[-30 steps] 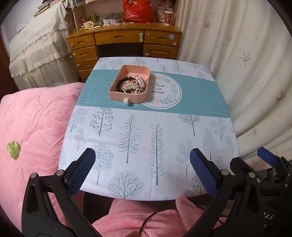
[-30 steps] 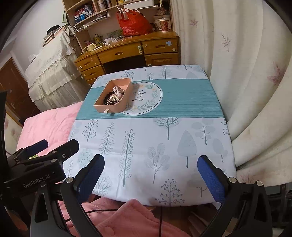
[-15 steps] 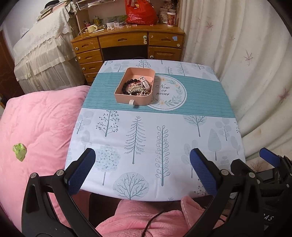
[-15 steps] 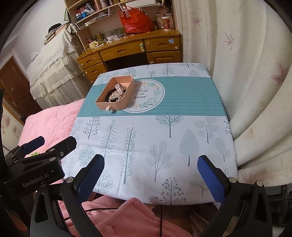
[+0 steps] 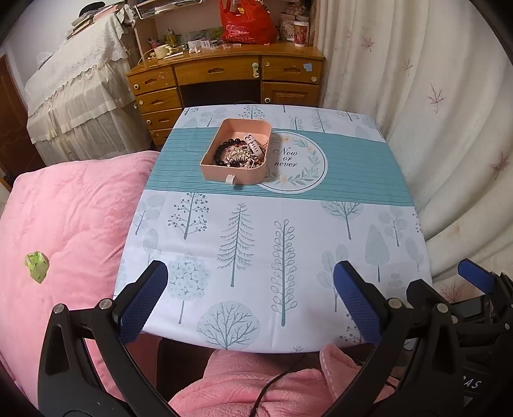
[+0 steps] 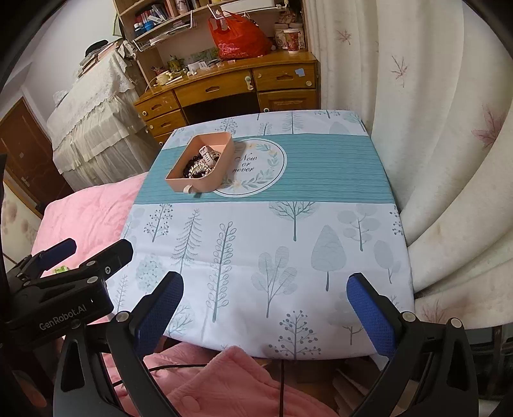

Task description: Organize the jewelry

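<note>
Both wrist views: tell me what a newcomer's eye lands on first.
First, the pink tray heaped with beads and jewelry, on the teal band of the tree-print tablecloth beside the round "Now or never" emblem. Next, the left gripper and right gripper, both open and empty at the table's near edge. Behind, a red bag on the wooden desk.

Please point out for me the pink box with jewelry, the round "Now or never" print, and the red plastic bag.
pink box (image 5: 233,172): left wrist view, on its near outer wall.
"Now or never" print (image 5: 290,157): left wrist view, on the lettering.
red plastic bag (image 6: 239,41): right wrist view, on its middle.
</note>
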{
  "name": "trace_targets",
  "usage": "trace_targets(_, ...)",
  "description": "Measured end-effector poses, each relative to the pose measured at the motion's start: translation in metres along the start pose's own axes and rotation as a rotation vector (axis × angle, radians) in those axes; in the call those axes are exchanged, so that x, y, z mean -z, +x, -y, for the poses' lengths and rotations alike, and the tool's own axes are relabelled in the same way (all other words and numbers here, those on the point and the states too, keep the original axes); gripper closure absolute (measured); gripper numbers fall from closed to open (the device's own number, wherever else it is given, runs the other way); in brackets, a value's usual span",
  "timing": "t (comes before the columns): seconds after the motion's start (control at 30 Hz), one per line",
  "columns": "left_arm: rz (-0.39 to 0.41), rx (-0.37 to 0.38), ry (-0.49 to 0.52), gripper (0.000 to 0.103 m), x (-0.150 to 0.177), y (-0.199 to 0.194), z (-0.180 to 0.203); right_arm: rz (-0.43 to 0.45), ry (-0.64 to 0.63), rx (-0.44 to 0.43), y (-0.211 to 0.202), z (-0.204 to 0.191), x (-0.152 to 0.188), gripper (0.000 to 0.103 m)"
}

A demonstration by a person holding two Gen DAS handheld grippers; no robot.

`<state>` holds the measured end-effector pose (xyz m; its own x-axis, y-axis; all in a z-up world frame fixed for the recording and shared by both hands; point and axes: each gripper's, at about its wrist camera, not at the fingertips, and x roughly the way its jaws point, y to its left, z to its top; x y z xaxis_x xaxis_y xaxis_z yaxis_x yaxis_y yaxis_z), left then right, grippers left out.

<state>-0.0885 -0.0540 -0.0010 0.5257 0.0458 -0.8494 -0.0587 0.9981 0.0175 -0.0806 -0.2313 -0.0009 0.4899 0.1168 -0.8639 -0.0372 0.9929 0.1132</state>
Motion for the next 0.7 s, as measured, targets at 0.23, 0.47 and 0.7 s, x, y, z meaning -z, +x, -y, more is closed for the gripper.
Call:
trace_targets(0.23, 0.001, -0.001, 0.001, 0.001, -0.002, 0.001, 0.006, 0.005, -0.009, 0.009, -0.001, 0.011, -0.003, 0.000)
trace_targets(0.47, 0.002, -0.013, 0.014, 0.001, -0.010, 0.002, 0.019, 0.003, -0.004, 0.009, 0.001, 0.021, -0.009, 0.000)
trace_targets(0.7, 0.001, -0.015, 0.016, 0.001, -0.011, 0.003, 0.021, 0.003, -0.001, 0.020, 0.004, 0.028, -0.015, 0.000)
